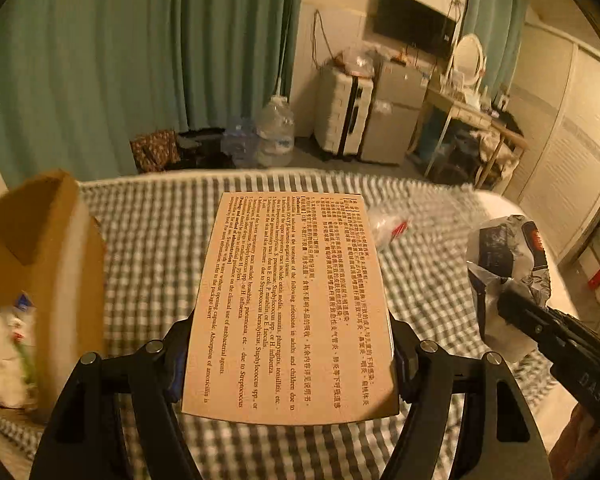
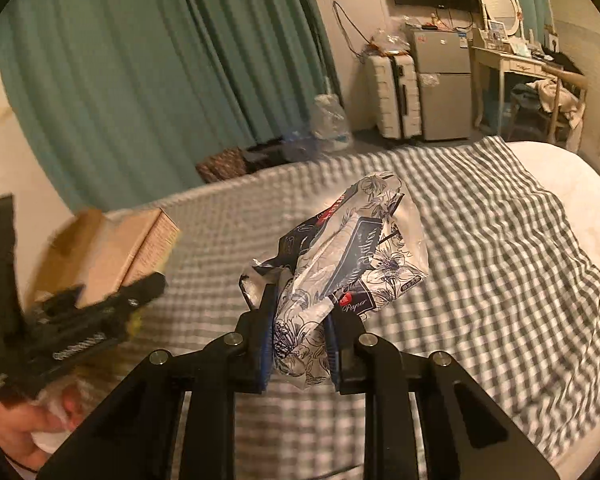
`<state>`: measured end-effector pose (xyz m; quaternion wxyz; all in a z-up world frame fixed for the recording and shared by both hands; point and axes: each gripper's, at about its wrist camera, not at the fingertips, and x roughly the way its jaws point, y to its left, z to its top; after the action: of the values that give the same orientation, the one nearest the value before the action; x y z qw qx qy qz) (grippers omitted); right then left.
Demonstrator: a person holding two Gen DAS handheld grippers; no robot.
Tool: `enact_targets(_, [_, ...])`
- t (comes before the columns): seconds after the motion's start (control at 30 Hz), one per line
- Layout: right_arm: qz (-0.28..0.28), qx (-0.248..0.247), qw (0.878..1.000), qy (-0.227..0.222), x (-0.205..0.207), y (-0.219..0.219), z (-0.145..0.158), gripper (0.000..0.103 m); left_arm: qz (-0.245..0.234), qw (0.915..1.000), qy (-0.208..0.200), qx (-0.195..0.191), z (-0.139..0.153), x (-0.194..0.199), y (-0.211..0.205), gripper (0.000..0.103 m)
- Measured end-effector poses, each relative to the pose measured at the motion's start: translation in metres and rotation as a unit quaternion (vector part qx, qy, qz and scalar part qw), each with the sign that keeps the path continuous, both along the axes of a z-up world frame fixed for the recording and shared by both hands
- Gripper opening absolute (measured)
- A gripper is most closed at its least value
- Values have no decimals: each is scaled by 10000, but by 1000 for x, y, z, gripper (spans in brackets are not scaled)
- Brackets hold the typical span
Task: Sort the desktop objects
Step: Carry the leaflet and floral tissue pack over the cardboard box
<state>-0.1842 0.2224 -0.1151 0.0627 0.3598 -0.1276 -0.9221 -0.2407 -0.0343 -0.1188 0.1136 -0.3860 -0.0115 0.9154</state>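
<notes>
My left gripper [image 1: 292,344] is shut on a flat tan medicine box [image 1: 292,300] with printed text, held above the checked bedcover [image 1: 152,248]. The same box [image 2: 116,256] and left gripper [image 2: 112,300] show at the left of the right wrist view. My right gripper [image 2: 300,320] is shut on a crumpled floral tissue pack [image 2: 352,252], lifted above the cover. It also shows at the right of the left wrist view as the pack [image 1: 504,260] on the right gripper [image 1: 512,304].
An open cardboard box [image 1: 40,272] with white items inside stands at the left. A small clear wrapper with red [image 1: 388,226] lies on the cover. Beyond the bed are green curtains, water bottles [image 1: 274,132], a suitcase, a small fridge and a desk.
</notes>
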Motion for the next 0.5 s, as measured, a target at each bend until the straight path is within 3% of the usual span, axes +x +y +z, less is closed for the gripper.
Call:
enact_targets(0.17, [199, 196, 9989, 387, 36, -36, 57, 21, -156, 9996, 237, 7, 52, 27, -22, 75])
enact_targets(0.5, [602, 431, 9950, 674, 77, -96, 118, 21, -105, 9954, 613, -725, 110, 61, -82, 75])
